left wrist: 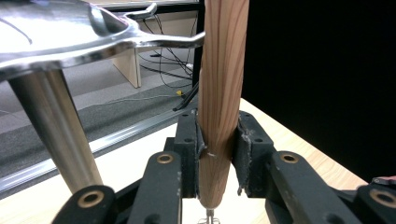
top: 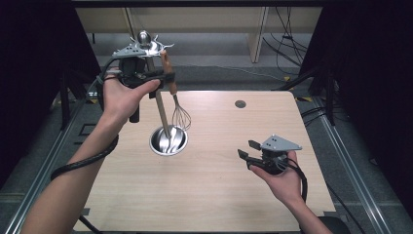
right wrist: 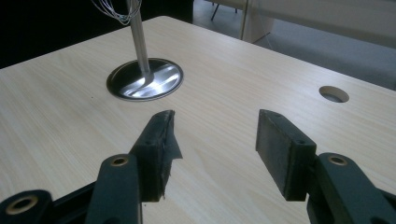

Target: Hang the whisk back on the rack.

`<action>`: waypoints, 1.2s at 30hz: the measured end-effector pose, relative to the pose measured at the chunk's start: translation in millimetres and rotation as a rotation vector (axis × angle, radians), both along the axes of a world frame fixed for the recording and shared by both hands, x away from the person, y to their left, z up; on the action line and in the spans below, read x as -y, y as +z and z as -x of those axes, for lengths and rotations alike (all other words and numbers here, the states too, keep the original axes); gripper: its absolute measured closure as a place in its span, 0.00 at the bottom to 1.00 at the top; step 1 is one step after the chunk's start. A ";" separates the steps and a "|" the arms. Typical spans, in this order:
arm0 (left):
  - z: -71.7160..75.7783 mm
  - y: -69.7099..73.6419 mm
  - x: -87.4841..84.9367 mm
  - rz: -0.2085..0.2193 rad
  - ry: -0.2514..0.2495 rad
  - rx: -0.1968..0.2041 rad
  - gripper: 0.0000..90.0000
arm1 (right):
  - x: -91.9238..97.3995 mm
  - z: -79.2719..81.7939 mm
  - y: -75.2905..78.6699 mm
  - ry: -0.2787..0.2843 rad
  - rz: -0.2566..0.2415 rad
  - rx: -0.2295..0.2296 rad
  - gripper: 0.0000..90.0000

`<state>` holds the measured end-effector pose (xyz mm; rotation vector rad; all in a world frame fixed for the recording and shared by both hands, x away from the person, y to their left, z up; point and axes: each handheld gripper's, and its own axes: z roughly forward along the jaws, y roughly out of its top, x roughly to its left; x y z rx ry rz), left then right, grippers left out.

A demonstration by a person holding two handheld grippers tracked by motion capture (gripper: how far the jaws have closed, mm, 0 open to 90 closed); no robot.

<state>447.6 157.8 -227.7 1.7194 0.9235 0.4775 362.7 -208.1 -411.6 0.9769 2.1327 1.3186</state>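
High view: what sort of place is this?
Likely a lab recording rig, not a kitchen: bare wooden table with a cable hole, black curtains at the sides, loose cables on the floor.

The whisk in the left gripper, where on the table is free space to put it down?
The table is bare between the stand and the near edge, and between the stand and the small hole. Crowded at the stand, where the whisk hangs, and around the right gripper.

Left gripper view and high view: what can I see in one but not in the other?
The left gripper view alone gives the close-up: the left gripper pads squeezing the whisk's wooden handle. The high view alone has the whisk's wire end, the round metal base, the open right gripper and both hands. Both share the wooden handle, the metal stand's pole and the table.
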 end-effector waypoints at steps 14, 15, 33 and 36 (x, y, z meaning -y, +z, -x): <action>-5.3 -7.7 -7.3 0.015 0.020 -0.017 0.80 | -1.6 0.0 -2.5 -0.014 -0.013 0.007 0.53; -5.5 -8.1 -7.6 0.017 0.021 -0.017 0.80 | -0.9 -0.5 -2.2 -0.010 -0.005 0.013 0.53; -6.0 -12.2 -12.3 0.024 0.045 -0.005 0.79 | -1.1 0.2 -2.6 -0.012 -0.006 -0.001 0.53; -6.1 -12.6 -12.7 0.025 0.047 -0.003 0.78 | -1.7 0.2 -3.6 -0.016 -0.011 -0.003 0.53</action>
